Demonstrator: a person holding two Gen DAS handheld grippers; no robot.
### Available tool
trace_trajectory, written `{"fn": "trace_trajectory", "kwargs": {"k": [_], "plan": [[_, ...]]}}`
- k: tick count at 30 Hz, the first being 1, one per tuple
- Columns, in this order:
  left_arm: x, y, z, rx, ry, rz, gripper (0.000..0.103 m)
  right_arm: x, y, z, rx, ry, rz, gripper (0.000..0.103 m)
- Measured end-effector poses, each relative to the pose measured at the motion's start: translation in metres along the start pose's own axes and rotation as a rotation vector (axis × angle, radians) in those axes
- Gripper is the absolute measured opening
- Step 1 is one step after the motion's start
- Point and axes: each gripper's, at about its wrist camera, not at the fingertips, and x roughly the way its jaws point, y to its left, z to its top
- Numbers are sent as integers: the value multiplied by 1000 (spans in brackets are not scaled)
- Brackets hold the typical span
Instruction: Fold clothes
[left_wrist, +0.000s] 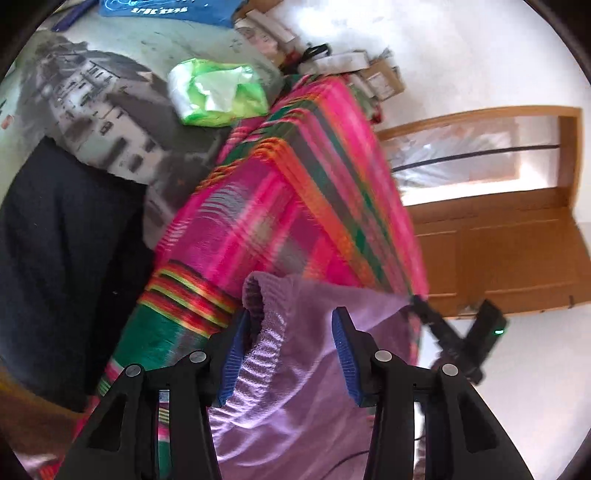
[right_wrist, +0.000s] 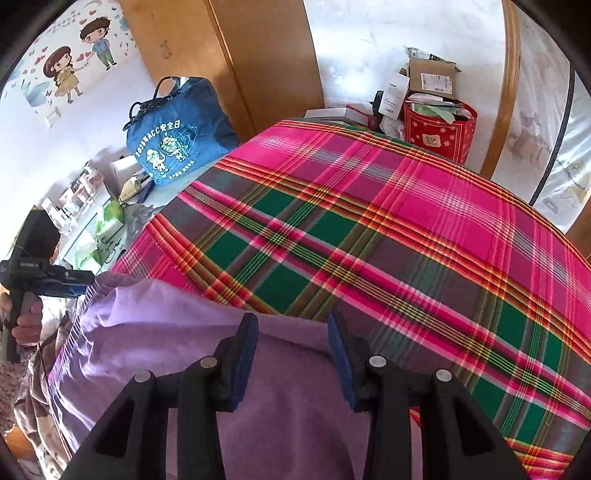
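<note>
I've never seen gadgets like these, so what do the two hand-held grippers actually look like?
Each is black plastic. The left gripper and right gripper each have two angular fingers lined with ribbed blue pads and round silver pivot pins. Seen from outside, the left one has a blue body with a pistol-style handle held in a bare hand.

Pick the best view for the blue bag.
Right wrist: the bag shows whole, upright, with handles and print, left of the plaid sheet. Left wrist catches only its cropped lower edge at the top of the frame.
</note>
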Motion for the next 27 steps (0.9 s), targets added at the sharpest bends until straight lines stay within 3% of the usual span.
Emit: {"fn": "trace_trajectory", "kwargs": {"k": [9, 15, 19, 27], "plan": [[-5, -20, -32, 38, -26, -51, 47, -2, 10, -10, -30, 11, -5, 40], [14, -37, -50, 83, 49, -67, 47, 2, 15, -17, -37, 29, -7, 40], [25, -40, -44, 67, 31, -67, 47, 7, 17, -24, -33, 43, 2, 40], [30, -36, -41, -37, 13, -138, 47, 14, 19, -32, -37, 67, 2, 40]]}}
